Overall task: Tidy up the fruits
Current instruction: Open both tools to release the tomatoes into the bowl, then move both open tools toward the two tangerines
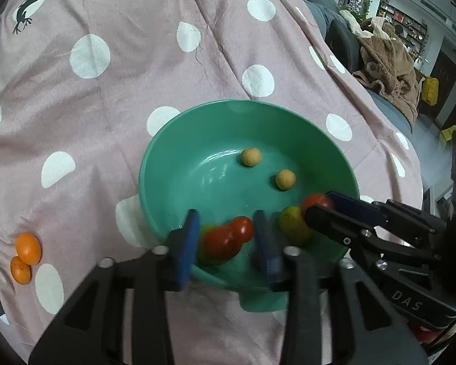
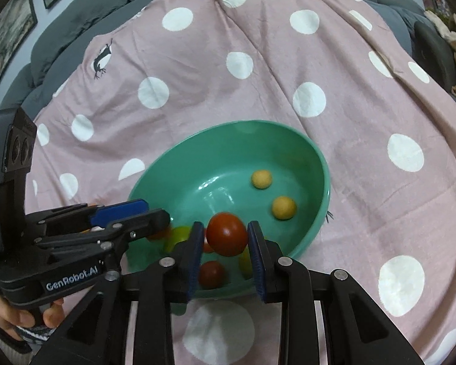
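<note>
A green bowl [image 1: 228, 103] [image 2: 258, 123] sits on a pink dotted cloth [image 1: 136, 91]. It holds two tan balls [image 1: 250, 156] [image 2: 261, 179], a yellow-green fruit [image 1: 291, 222] and a dark red tomato [image 2: 211, 273]. Over the bowl's near side, my left gripper [image 1: 226, 228] [image 2: 156, 210] is open. Blurred red tomatoes [image 1: 219, 243] show between its fingers, and the pads are not pressing on them. My right gripper [image 2: 226, 228] [image 1: 317, 203] is shut on a red tomato [image 2: 226, 232] above the bowl. Two oranges [image 1: 29, 248] lie on the cloth at the far left.
The cloth covers a grey sofa [image 2: 76, 24]. A brown coat [image 1: 389, 70] lies past the cloth's right edge, with shelves behind it. Framed pictures [image 2: 9, 30] hang on the wall. A person's hand [image 2: 15, 319] holds the left gripper's handle.
</note>
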### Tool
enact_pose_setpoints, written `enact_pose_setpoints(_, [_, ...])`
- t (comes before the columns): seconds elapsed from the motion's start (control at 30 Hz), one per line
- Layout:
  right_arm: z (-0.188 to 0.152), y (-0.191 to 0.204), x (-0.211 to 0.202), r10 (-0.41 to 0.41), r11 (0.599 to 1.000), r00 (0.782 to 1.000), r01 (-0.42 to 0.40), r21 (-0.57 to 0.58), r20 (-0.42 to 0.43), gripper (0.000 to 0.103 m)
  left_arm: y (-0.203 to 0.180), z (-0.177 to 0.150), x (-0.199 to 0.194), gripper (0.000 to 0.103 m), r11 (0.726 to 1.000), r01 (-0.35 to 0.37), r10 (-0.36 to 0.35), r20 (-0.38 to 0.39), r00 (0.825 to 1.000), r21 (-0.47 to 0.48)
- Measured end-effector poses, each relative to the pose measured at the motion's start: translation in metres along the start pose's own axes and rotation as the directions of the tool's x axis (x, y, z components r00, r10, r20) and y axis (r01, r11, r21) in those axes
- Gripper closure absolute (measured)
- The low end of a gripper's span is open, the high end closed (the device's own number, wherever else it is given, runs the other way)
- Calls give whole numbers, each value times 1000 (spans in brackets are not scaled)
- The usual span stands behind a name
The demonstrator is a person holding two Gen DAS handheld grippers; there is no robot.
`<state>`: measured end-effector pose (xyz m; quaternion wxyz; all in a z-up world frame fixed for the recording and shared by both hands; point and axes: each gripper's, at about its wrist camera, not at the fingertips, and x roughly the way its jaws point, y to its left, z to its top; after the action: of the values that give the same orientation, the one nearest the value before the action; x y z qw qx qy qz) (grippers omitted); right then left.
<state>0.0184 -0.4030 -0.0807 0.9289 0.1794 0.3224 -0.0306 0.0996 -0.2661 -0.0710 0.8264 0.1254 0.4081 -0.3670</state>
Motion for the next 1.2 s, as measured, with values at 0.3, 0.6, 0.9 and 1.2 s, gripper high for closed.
enact_pose_setpoints(0.3, [-2, -2, -14, 9, 1000, 1000, -9, 17, 21, 61, 22, -17, -31, 26, 997, -16, 20, 56, 998, -69])
enact_pose_setpoints(0.6, [-23, 16, -37, 193, 981, 981, -193, -14, -8, 61, 92, -113, -86, 24, 953, -121, 117, -30, 993, -277])
enact_pose_setpoints(0.9, [-48, 79, -31, 254, 953, 959, -270, -135, -126, 61, 137, -191, -146, 22, 866, -185, 181, -53, 982, -464])
enact_pose_setpoints(1.2, [-67, 135, -25, 264, 919, 940, -313, -238, -213, 61, 147, -212, -162, 21, 841, -187, 195, -39, 980, -508])
